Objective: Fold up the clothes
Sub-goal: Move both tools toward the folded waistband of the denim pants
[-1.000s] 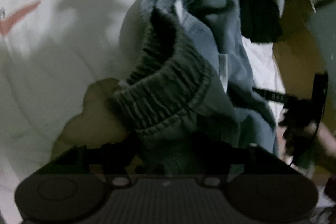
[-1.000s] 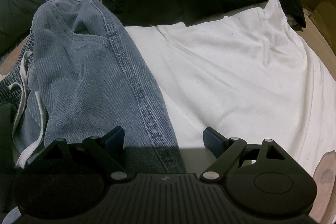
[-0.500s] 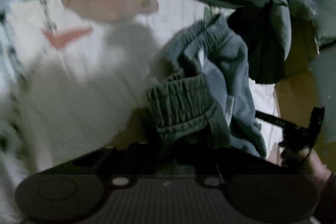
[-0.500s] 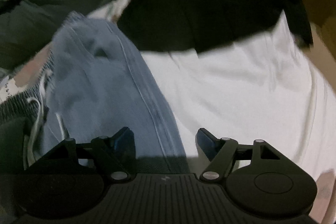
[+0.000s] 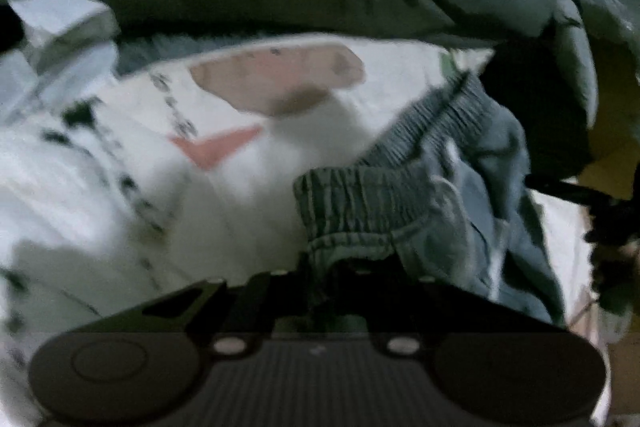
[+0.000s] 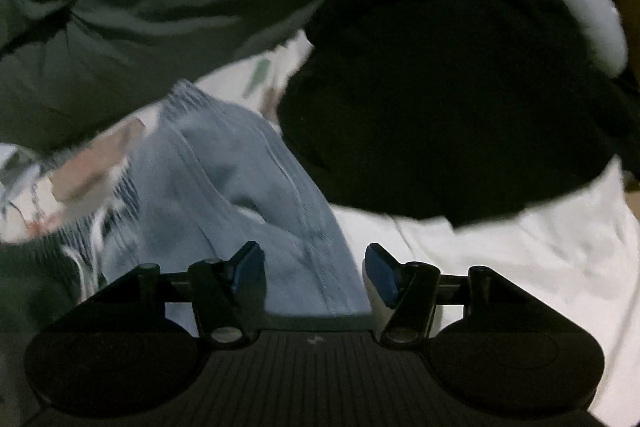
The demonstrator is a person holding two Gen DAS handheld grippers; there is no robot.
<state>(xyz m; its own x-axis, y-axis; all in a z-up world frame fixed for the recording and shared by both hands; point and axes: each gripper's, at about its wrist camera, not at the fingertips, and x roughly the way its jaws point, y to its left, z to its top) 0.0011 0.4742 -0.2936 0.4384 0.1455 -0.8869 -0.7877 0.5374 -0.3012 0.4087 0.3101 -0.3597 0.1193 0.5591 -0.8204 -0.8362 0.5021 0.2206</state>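
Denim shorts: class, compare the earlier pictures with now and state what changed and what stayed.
The left gripper closed on the denim shorts at the waistband and lifted them. The right gripper has been closing around the leg, pads not yet pressing. The white sheet and dark clothes stayed put.

We see right claw [image 6: 314, 269] low in frame, its jaws part open and just been closing, blue pads [image 6: 248, 267] either side of denim fold. Blue jeans [image 6: 256, 195] run from far left down between jaws; we cannot tell if pads touch cloth. Elastic waistband [image 6: 120, 203] with white drawstring at left. White garment [image 6: 520, 267] lies right of jeans. Black garment [image 6: 440, 115] far right, overlapping white one. Dark green cloth [image 6: 140, 7] far left. Picture blurred.
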